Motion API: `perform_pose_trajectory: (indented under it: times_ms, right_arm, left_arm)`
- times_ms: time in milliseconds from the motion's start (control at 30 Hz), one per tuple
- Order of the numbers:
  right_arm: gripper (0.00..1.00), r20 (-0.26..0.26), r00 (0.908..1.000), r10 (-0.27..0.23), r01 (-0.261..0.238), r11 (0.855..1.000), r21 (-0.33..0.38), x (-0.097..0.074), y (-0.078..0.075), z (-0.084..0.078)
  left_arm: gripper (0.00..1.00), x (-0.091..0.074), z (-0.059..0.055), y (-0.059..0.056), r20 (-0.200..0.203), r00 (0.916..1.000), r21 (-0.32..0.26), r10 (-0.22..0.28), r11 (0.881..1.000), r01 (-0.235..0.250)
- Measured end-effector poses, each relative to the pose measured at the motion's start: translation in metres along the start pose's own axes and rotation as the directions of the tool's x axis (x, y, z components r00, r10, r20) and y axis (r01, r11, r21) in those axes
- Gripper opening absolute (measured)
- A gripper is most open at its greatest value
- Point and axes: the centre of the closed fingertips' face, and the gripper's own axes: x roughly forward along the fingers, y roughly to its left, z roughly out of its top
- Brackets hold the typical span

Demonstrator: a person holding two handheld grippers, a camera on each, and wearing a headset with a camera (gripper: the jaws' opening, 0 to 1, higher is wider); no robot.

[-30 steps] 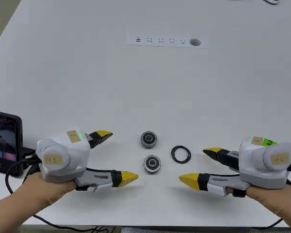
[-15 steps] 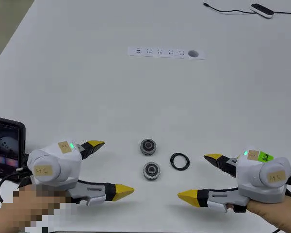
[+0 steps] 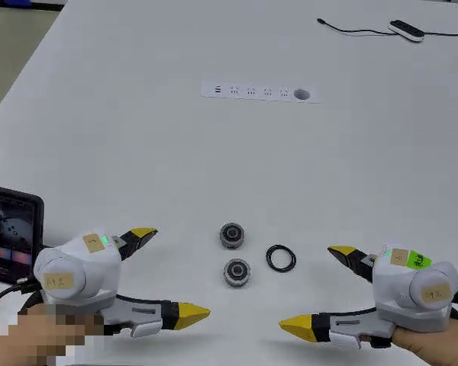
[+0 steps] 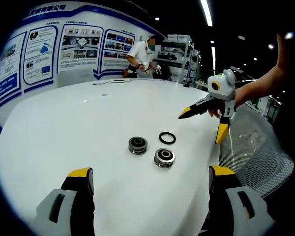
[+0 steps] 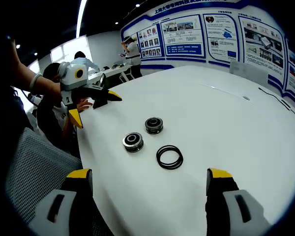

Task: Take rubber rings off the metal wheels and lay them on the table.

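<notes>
Two small metal wheels lie on the white table, one farther point(image 3: 232, 235) and one nearer point(image 3: 237, 271); both wear dark rims. To their right a loose black rubber ring point(image 3: 281, 258) lies flat. The left gripper view has the same wheels point(image 4: 137, 144) point(image 4: 164, 156) and ring point(image 4: 167, 137); the right gripper view has them too point(image 5: 154, 125) point(image 5: 132, 141) point(image 5: 169, 157). My left gripper point(image 3: 168, 272) is open, left of the wheels, holding nothing. My right gripper point(image 3: 320, 288) is open, right of the ring, and also holds nothing.
A white power strip point(image 3: 258, 92) lies across the far middle of the table. A dark tablet point(image 3: 11, 232) stands at the left edge with a cable. A small white device with a cord point(image 3: 404, 29) sits far right. The table's near edge is just below the grippers.
Both grippers have drawn back toward the near edge, a little farther from the wheels. The wheels and the loose ring lie where they were; the head camera has tilted up.
</notes>
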Motion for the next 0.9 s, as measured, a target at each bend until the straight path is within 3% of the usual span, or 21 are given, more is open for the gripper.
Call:
perform_pose_trajectory:
  times_ms: [133,900]
  right_arm:
    - [0.98,0.009,1.0000,0.000,0.000,1.000,-0.012,-0.0010,0.0012,0.0013]
    - [0.96,0.022,0.9997,-0.007,0.007,1.000,0.001,0.0025,0.0006,0.0069]
  left_arm:
    - [1.00,-0.0011,0.0012,-0.0022,0.019,0.9998,-0.004,-0.007,1.000,0.007]
    - [0.97,-0.0056,-0.0008,0.0034,0.008,0.9997,-0.023,0.022,1.000,-0.021]
